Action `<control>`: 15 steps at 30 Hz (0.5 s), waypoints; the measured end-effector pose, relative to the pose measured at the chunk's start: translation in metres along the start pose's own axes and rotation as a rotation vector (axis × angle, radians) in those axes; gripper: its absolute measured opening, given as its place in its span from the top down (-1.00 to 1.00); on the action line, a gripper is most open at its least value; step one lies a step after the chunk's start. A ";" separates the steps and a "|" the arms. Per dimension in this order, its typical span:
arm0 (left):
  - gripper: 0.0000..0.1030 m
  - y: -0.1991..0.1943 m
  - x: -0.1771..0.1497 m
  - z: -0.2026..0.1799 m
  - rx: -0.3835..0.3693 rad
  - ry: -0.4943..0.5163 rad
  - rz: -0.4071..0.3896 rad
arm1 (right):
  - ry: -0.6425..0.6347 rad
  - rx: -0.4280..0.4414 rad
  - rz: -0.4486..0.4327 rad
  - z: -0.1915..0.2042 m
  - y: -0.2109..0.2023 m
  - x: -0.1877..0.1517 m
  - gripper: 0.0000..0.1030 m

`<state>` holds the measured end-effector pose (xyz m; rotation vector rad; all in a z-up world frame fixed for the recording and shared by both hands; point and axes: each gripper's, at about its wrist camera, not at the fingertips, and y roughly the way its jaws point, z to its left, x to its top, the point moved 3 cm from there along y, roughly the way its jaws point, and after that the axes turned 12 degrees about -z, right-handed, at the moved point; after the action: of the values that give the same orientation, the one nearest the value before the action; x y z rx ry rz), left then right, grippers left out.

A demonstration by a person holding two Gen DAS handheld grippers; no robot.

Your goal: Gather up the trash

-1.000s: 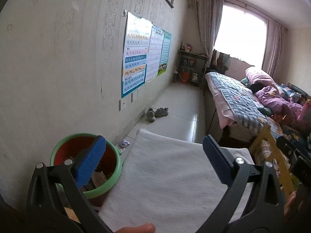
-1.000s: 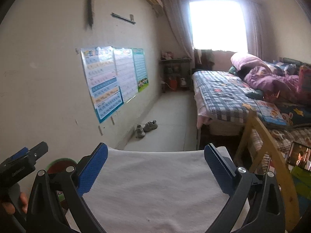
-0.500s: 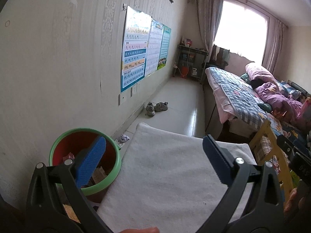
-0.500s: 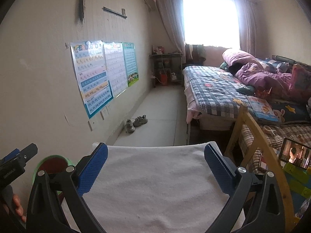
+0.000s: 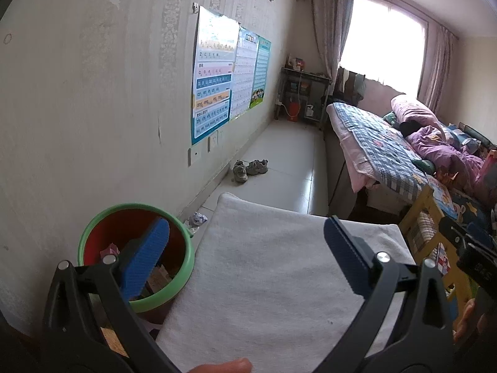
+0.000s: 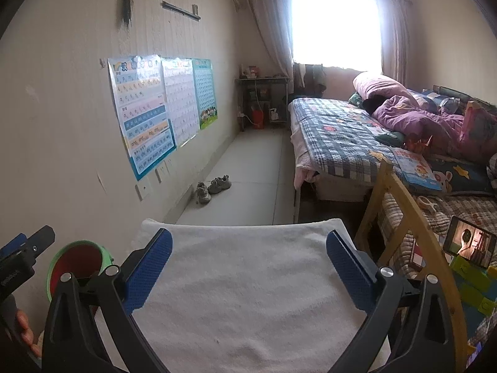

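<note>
Both the left tongs (image 5: pixel 245 248) and right tongs (image 6: pixel 248 261) hang spread and empty over the white towel-covered bench (image 5: pixel 264 279); the crumpled white paper scrap (image 5: pixel 198 218) lies on the floor beside the green-rimmed red plastic bin (image 5: pixel 136 248).

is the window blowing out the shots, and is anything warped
Left wrist view: the bright curtained window is overexposed, and the poster-covered wall bows from fisheye distortion. Right wrist view: the window is pure white glare, hazing the curtains; corners vignette black.

Bin (image 5: pixel 183 275) green rim, red inside; white towel (image 5: pixel 264 279) beside it; blue-checked bedspread (image 6: pixel 335 136); purple blanket (image 6: pixel 413 121).
</note>
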<state>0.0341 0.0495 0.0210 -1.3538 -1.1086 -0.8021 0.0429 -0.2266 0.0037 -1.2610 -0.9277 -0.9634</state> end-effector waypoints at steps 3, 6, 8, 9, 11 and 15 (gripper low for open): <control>-0.89 0.000 -0.001 0.000 -0.001 -0.001 0.002 | -0.004 -0.004 0.003 -0.002 0.001 -0.001 -0.87; -0.89 0.001 -0.001 0.000 -0.001 0.000 0.004 | -0.008 -0.006 0.007 -0.003 0.001 -0.002 -0.87; -0.89 0.001 -0.002 0.000 -0.002 0.000 0.007 | -0.008 -0.007 0.011 -0.003 0.002 -0.003 -0.87; -0.89 0.001 -0.002 0.000 -0.002 -0.001 0.008 | -0.009 -0.008 0.013 -0.003 0.003 -0.004 -0.87; -0.89 0.002 -0.002 0.001 -0.003 -0.002 0.009 | -0.012 -0.008 0.016 -0.003 0.004 -0.004 -0.87; -0.89 0.002 -0.003 0.002 -0.001 -0.004 0.012 | -0.012 -0.009 0.023 -0.004 0.005 -0.006 -0.87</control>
<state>0.0352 0.0509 0.0173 -1.3625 -1.1017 -0.7919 0.0459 -0.2298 -0.0037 -1.2839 -0.9173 -0.9433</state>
